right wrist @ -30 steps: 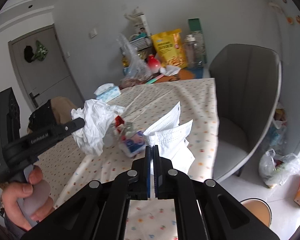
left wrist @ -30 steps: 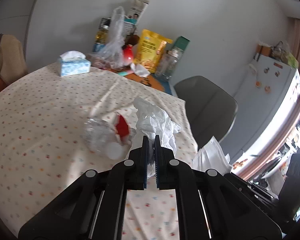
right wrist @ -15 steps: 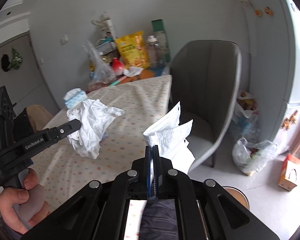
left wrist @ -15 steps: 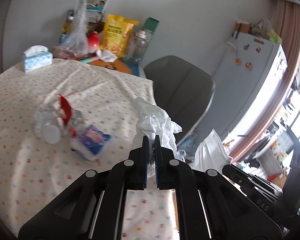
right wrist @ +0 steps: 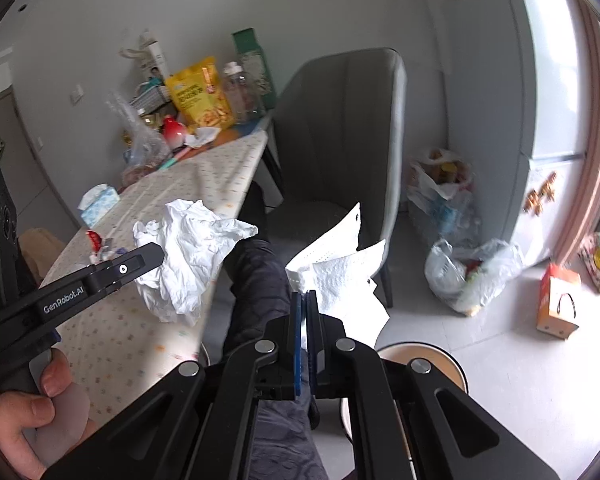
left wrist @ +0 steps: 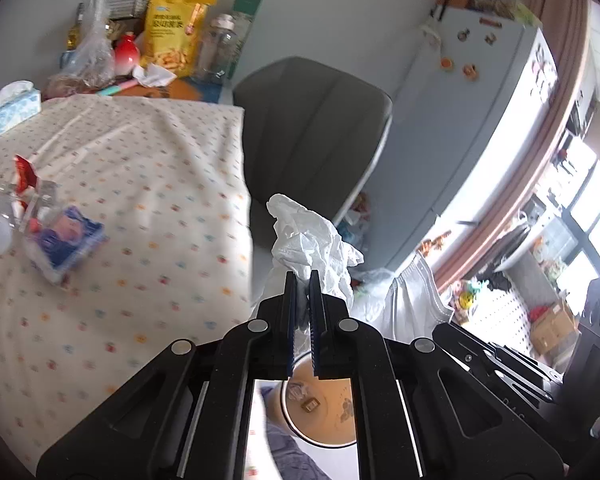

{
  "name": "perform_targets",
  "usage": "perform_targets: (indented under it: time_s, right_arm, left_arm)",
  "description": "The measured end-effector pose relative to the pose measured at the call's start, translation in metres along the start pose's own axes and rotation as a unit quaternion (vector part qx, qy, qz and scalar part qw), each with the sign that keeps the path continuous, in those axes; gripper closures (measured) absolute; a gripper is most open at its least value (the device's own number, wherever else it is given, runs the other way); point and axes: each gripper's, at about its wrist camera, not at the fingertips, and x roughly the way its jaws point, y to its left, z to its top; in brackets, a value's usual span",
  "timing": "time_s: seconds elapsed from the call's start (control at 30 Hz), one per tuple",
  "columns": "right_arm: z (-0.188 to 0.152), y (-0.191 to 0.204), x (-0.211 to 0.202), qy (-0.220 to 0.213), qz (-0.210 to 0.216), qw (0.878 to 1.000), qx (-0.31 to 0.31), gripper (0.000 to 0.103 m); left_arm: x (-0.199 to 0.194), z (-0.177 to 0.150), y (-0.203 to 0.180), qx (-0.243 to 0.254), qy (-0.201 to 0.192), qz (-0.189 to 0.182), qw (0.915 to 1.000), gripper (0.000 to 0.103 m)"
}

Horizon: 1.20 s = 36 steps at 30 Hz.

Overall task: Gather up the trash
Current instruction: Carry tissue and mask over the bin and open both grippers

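Below, at six o'clock, sat what looked like a bin (left wrist: 320, 412); left gripper (left wrist: 302, 280) pinched crumpled tissue (left wrist: 312, 240); right gripper (right wrist: 305, 300) clamped a face mask (right wrist: 340, 264).

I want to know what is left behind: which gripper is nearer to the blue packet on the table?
Left. The left gripper is beside the table edge, nearer the blue packet; the right gripper is farther out over the floor.

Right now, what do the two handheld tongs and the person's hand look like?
Both tongs are matte black plastic linkages with round silver pivot pins and blue pads lining the inner faces of narrow fingers: the left tongs, the right tongs. In the right wrist view, the left one's side carries white "GenRobot.AI" lettering. The bare hand shows no glove or sleeve. No cables show.
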Motion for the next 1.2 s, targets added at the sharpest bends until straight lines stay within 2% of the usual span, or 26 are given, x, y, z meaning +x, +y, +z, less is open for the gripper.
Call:
perform_targets:
  time_s: [0.43,0.73,0.87,0.93,1.0,1.2]
  right_arm:
    - [-0.031,-0.070,0.037,0.041,-0.012,0.997,0.063,0.100]
    - [-0.047,-0.103,0.066,0.061,-0.016,0.993,0.100,0.099]
    - [-0.054,-0.114,0.076,0.072,-0.015,0.990,0.117,0.093]
    - [-0.058,-0.119,0.078,0.073,-0.017,0.989,0.124,0.085]
    - [-0.060,-0.125,0.075,0.067,-0.013,0.989,0.134,0.063]
    - [-0.060,-0.141,0.057,0.050,-0.033,0.987,0.149,0.063]
  left_arm:
    - [0.064,-0.025,-0.041,0.028,0.064,0.007,0.9975,0.097]
    - [0.091,-0.034,-0.053,0.046,0.089,0.021,0.9947,0.097]
    - [0.099,-0.039,-0.055,0.050,0.098,0.025,0.9936,0.097]
    - [0.103,-0.040,-0.055,0.050,0.104,0.025,0.9930,0.097]
    - [0.106,-0.041,-0.057,0.052,0.109,0.024,0.9924,0.097]
    - [0.116,-0.047,-0.069,0.064,0.126,0.018,0.9898,0.097]
